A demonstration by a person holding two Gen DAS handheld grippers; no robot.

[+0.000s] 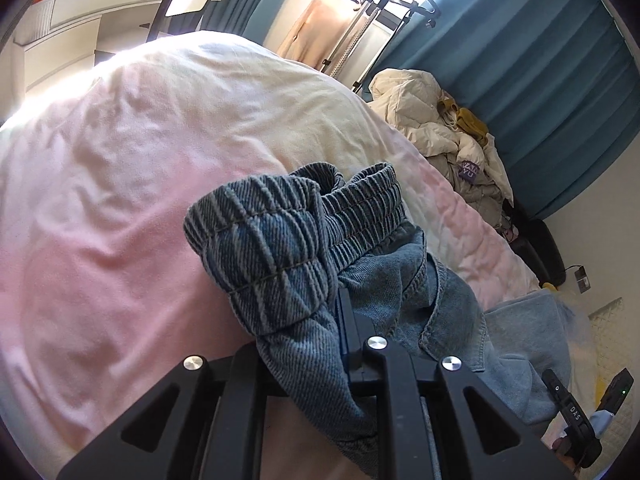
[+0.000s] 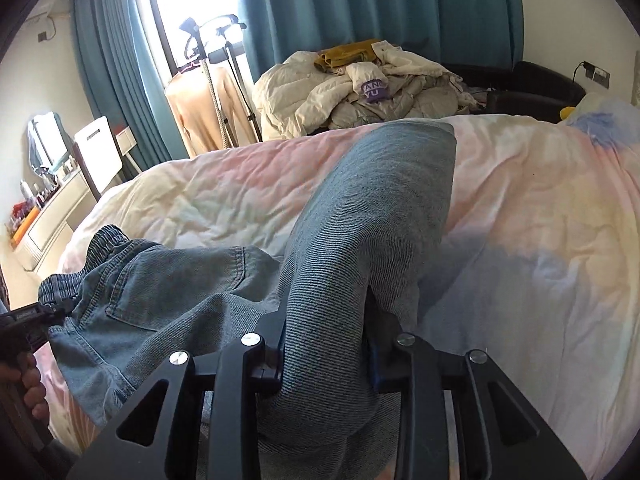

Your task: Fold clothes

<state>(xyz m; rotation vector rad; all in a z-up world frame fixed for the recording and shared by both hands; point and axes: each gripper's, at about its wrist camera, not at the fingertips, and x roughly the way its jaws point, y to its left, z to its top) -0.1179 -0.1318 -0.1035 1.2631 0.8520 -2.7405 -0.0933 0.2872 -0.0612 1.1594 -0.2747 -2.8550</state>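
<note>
Clearly, the left tool [image 1: 352, 312] pinched the jeans [image 2: 160, 292] at the waistband while the right tool [image 2: 324, 344] clamped a leg, above the bed [image 2: 520, 220]. Thick denim could slip, seemingly only shallowly gripped, spoiling the fold.

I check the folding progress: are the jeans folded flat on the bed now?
No. The jeans hang bunched between the left gripper at the waistband and the right gripper on a leg.

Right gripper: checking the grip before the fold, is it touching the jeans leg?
Touching. The right wrist view shows the right gripper clamped on the bunched jeans leg.
</note>
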